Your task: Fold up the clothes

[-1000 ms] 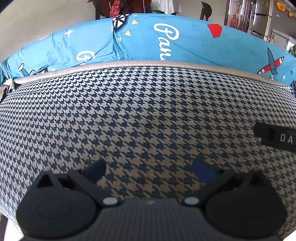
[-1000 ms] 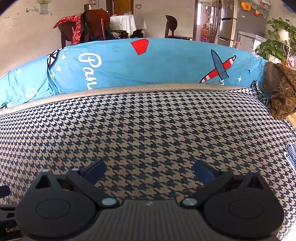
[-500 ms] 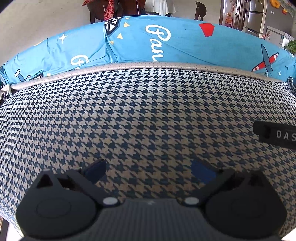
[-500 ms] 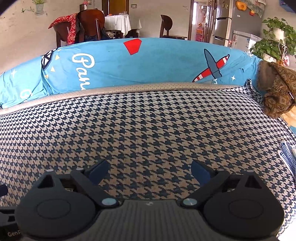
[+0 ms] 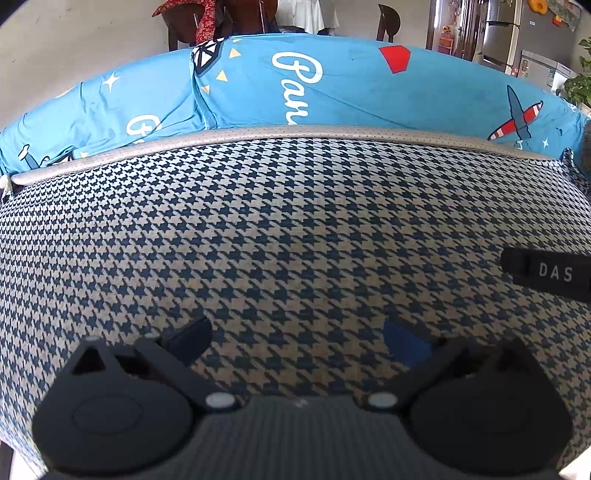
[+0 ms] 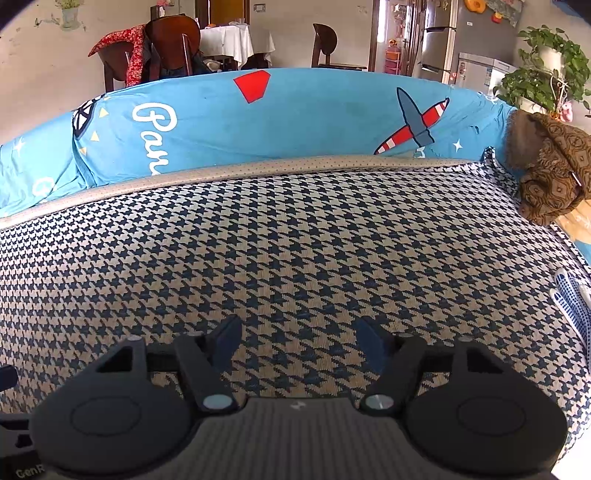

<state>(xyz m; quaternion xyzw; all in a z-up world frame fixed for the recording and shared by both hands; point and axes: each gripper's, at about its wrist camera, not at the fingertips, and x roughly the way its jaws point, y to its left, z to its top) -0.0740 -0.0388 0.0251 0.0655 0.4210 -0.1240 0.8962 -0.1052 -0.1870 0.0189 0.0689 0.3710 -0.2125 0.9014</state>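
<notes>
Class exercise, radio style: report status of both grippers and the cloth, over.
Left gripper open, nothing held. Right gripper open, jaws just closing, only houndstooth cloth beneath. Brown bundle at far right edge, clear of both.

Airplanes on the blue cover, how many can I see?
1. A red-and-white striped airplane sits on the right part of the blue cover, behind the checked fabric. The left wrist view shows the same plane. More may hide on parts out of sight.

One houndstooth cloth (image 6: 295, 229), one blue printed cover (image 6: 295, 110) behind it, one brown patterned bundle (image 6: 554, 177) at right, two wooden chairs (image 6: 173, 40), one white-clothed dining table (image 6: 236, 40), one fridge (image 6: 465, 33), one potted plant (image 6: 546, 70), two tools (image 5: 297, 341) (image 6: 297, 343).
</notes>
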